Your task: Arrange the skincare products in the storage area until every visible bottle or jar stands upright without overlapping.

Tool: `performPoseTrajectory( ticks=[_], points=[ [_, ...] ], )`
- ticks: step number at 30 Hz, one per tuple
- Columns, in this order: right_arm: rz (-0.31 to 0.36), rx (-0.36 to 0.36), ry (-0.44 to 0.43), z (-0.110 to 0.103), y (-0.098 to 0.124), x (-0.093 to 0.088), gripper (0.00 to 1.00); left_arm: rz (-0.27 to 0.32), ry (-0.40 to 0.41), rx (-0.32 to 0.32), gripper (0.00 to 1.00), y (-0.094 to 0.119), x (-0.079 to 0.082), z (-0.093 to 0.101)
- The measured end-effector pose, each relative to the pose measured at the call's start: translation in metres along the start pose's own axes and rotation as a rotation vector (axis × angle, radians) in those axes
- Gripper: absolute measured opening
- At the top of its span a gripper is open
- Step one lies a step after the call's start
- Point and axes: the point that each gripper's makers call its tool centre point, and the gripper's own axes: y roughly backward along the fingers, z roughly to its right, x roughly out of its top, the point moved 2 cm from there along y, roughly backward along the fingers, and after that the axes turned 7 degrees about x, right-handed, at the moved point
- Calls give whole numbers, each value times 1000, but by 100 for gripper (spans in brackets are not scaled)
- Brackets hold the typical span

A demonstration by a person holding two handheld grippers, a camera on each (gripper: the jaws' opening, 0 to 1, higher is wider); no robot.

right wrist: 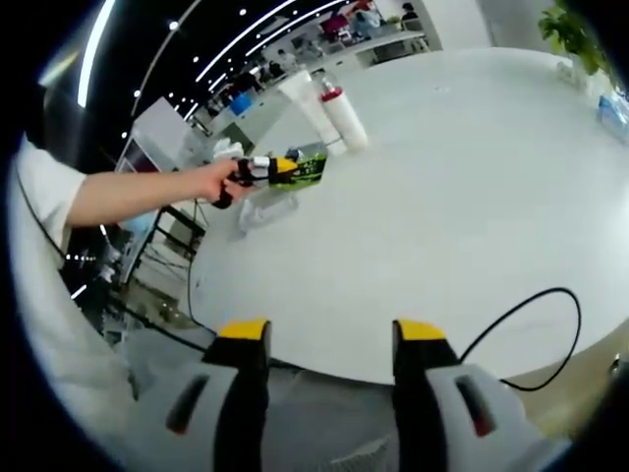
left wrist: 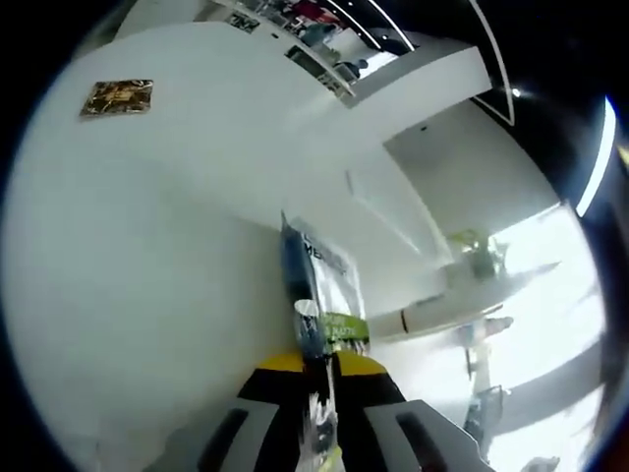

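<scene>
The flat sachet [left wrist: 322,295] is clamped edge-on between my left gripper [left wrist: 324,379]'s jaws, held in the air above the white table [left wrist: 147,295]: clear and dark film with a green label band near the pinch. In the right gripper view that pack [right wrist: 300,169] shows green and yellow, near two white tubes [right wrist: 329,110] standing upright, one red-capped. My right gripper [right wrist: 329,349] hangs at the table edge, jaws apart, nothing between them; a black cable [right wrist: 536,324] curls beside it.
</scene>
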Motion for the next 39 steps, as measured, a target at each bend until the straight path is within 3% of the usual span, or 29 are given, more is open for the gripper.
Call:
performPoseTrajectory(
  ticks=[7, 17, 22, 28, 32, 36, 39],
  points=[
    [-3, 6, 3, 0, -2, 0, 51, 2, 11, 23, 12, 8, 2, -3],
    [2, 12, 5, -1, -3, 1, 51, 15, -3, 65, 24, 22, 11, -12],
    [4, 20, 12, -3, -2, 1, 51, 31, -31, 94, 33, 31, 14, -16],
    [8, 30, 26, -5, -3, 2, 51, 63, -97, 82, 37, 47, 18, -10],
    [12, 34, 31, -6, -3, 2, 51, 70, -194, 61, 43, 59, 14, -1],
    [20, 42, 34, -8, -3, 3, 50, 26, -290, -12, 47, 65, -8, 22],
    [15, 53, 38, -9, -4, 3, 50, -81, -544, 34, 55, 62, -42, 24]
  ],
)
